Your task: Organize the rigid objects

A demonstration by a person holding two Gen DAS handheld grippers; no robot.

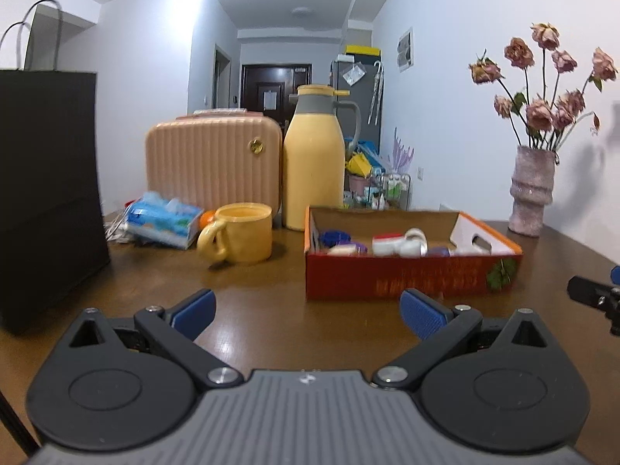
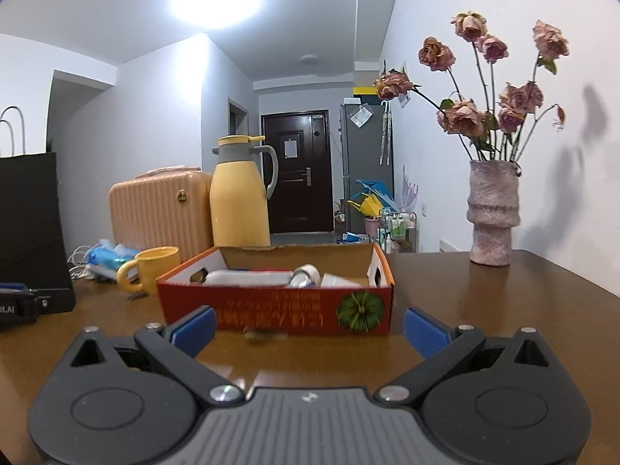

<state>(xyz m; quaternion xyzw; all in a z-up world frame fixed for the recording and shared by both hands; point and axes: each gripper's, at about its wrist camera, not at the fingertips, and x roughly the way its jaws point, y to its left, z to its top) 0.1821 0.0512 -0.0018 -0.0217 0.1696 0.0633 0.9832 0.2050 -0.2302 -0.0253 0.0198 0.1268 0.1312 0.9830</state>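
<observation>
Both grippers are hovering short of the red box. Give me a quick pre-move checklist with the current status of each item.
1. Left gripper open and holding nothing: ok.
2. Right gripper open and holding nothing: ok.
3. Table bare between the right gripper and the red box: ok.
4. Box open on top, small items already inside: ok.
5. Yellow mug standing apart from the box, to its left: ok.
6. Which loose items still need sorting: cannot tell; the box contents are blurred.
</observation>
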